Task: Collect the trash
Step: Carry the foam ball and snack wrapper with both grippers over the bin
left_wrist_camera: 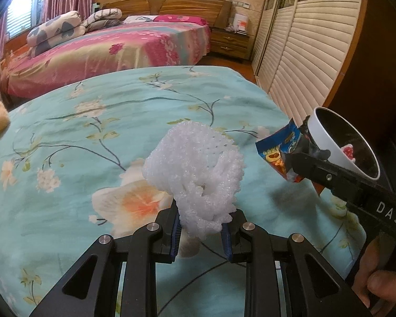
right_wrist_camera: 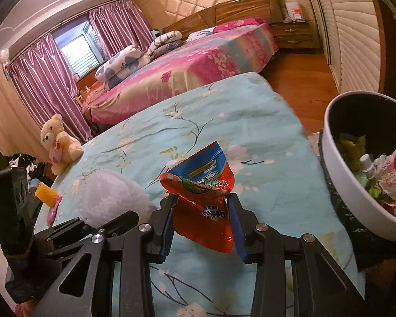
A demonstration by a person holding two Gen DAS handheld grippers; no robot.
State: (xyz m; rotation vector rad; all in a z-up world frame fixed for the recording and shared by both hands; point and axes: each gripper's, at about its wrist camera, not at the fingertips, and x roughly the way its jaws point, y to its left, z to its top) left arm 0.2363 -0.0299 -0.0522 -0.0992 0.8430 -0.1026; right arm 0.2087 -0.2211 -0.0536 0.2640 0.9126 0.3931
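The letters "DAS" are read in white on the right tool's [left_wrist_camera: 290, 155] black arm. A red and blue snack wrapper [right_wrist_camera: 202, 198] is pinched between its blue pads above the teal floral bed [right_wrist_camera: 250, 132]; its print is too crumpled to be read. White foam netting [left_wrist_camera: 195, 179] is pinched by the left tool [left_wrist_camera: 202, 233] (its lower end is hidden). A white trash bin [right_wrist_camera: 338, 174] is cut off at right.

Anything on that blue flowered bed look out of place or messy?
Near the yellow teddy bear, an orange ridged plastic item and a pink plastic piece lie loose at the bedspread's edge. Nothing looks spilled.
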